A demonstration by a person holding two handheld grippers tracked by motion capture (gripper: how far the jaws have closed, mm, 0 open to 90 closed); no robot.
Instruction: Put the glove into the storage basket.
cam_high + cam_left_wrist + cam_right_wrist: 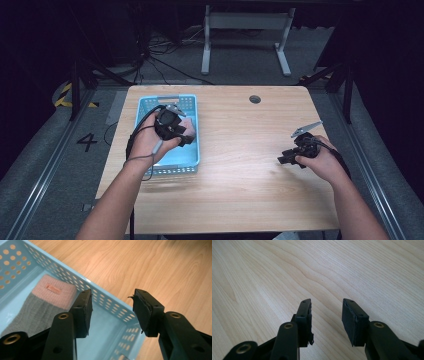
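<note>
Left gripper (181, 135), jaws apart and empty, above the blue basket (192, 160) at the worktop's left edge, where the grey-and-pink sock (37, 307) lies, apparently released; right gripper (287, 160), jaws apart, idles; next, withdrawal.

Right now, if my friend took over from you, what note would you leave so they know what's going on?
Left tool: open, holding nothing, above the blue basket's edge.
Right tool: open, holding nothing, over the bare table, away from the basket.
Sock: grey with a pink cuff, lying flat inside the basket.
Done: the sock is in the basket.
Left: I see nothing else on the table to put away; probably just pull the left tool clear.
</note>
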